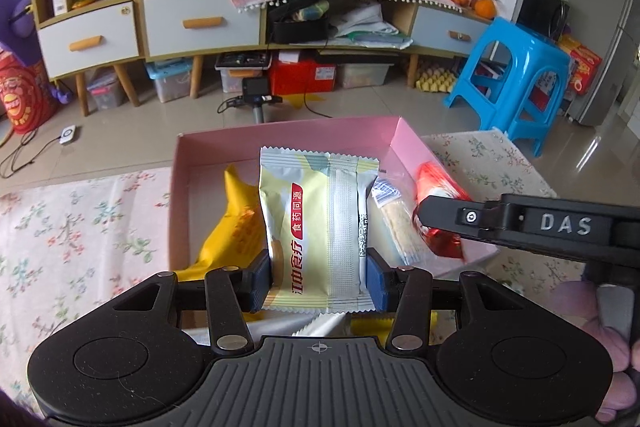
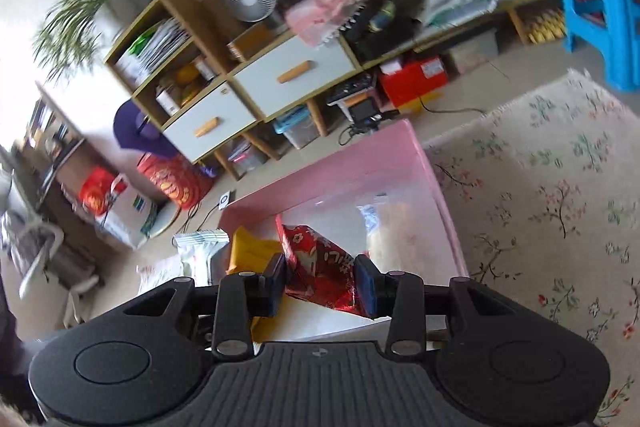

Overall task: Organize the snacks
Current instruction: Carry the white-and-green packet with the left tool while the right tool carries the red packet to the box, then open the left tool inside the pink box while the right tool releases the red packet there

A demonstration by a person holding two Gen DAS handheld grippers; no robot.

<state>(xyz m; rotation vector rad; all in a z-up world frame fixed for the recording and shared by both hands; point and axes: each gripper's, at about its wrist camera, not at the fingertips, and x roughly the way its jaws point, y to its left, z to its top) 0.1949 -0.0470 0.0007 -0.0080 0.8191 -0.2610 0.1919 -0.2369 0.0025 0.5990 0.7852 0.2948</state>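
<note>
A pink box [image 1: 280, 135] lies open on the floral tablecloth. My left gripper [image 1: 318, 279] is shut on a pale yellow and white snack packet [image 1: 320, 223] and holds it upright over the box. My right gripper [image 2: 322, 285] is shut on a red foil snack packet [image 2: 320, 267], also seen at the box's right side in the left wrist view [image 1: 438, 193]. Inside the box lie a yellow packet [image 1: 236, 223] and a clear cracker packet [image 1: 394, 223]. The right gripper's body [image 1: 520, 223] reaches in from the right.
The floral tablecloth [image 2: 560, 207] covers the surface around the box [image 2: 436, 179]. Beyond the table edge is tiled floor with a blue plastic stool [image 1: 516, 75], a cabinet with drawers [image 1: 200, 23] and storage bins under it.
</note>
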